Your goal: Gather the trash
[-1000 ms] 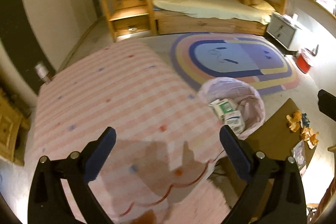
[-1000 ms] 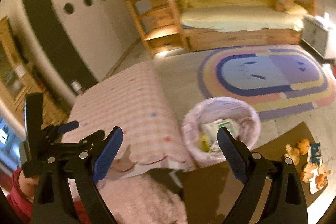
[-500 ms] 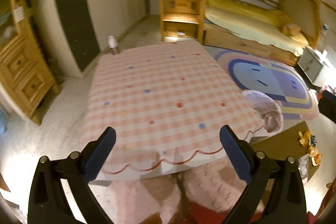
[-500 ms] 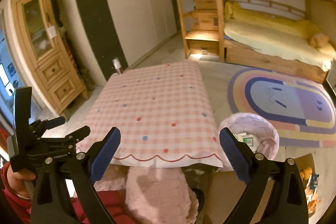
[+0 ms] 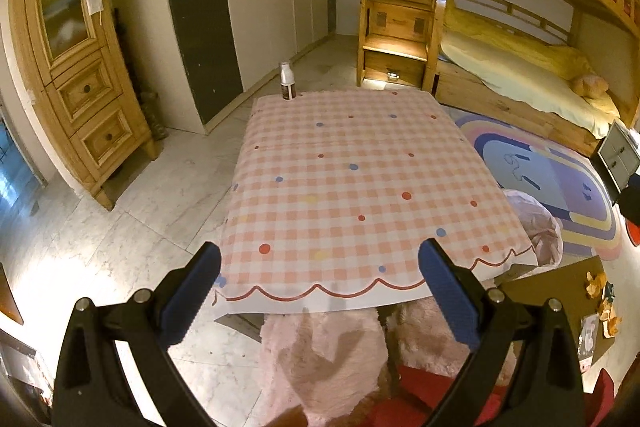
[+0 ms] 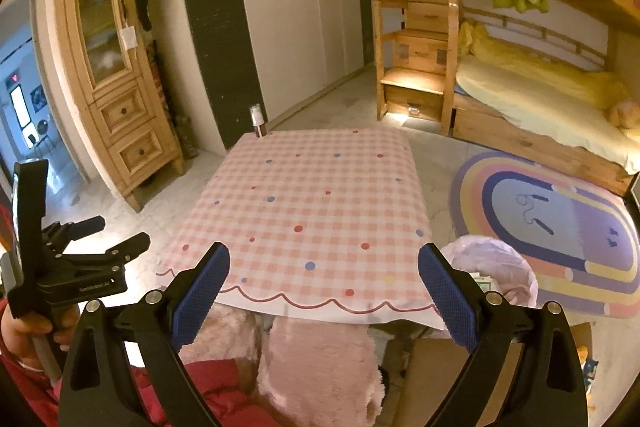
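A bin lined with a pale pink bag (image 6: pixel 494 267) stands on the floor at the table's right side, with a carton inside; it also shows in the left wrist view (image 5: pixel 538 227). Orange peels and wrappers (image 5: pixel 600 301) lie on brown cardboard (image 5: pixel 544 279) on the floor to the right. A small white-capped bottle (image 5: pixel 287 81) stands at the table's far left corner. My left gripper (image 5: pixel 320 291) is open and empty above the table's near edge. My right gripper (image 6: pixel 324 293) is open and empty, also at the near edge. The left gripper shows from the side in the right wrist view (image 6: pixel 116 247).
The table carries a pink checked cloth (image 5: pixel 360 187). A pink furry seat (image 6: pixel 320 367) sits under its near edge. A wooden cabinet (image 5: pixel 76 67) stands left, a bunk bed (image 5: pixel 520 67) and a rainbow rug (image 6: pixel 560 227) right.
Both grippers have pulled back and up from over the bin and cardboard to the table's near edge. The views now face the whole table. Both stay open and empty.
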Demonstrator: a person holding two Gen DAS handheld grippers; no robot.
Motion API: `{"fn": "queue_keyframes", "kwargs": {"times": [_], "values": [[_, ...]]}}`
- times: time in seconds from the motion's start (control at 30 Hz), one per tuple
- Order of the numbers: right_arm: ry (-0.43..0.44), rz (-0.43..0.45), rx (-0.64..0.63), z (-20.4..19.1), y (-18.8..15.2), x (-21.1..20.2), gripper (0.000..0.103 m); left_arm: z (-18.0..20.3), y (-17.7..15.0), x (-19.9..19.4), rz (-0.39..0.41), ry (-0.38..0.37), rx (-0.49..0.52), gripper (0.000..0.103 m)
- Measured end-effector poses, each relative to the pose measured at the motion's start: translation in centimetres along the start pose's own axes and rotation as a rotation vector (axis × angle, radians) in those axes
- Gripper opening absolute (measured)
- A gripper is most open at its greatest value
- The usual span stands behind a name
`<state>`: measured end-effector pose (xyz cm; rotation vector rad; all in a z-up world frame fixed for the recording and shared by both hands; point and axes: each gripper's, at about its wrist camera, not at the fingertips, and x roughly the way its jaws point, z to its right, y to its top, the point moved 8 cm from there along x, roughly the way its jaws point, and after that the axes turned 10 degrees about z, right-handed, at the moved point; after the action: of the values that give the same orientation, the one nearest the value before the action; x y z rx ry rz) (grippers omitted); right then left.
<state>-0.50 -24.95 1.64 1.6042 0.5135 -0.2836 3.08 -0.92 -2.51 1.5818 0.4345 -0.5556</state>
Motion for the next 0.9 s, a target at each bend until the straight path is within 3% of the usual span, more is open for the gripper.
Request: {"fn": "queue_keyframes", "kwargs": {"times": [0.9], "values": [[-0.016,-0.018,-0.006,0.15,-0.17,0.31,0.094,0.33,0.06,0.11,0.000,-0.007,0.009,0.096]]}}
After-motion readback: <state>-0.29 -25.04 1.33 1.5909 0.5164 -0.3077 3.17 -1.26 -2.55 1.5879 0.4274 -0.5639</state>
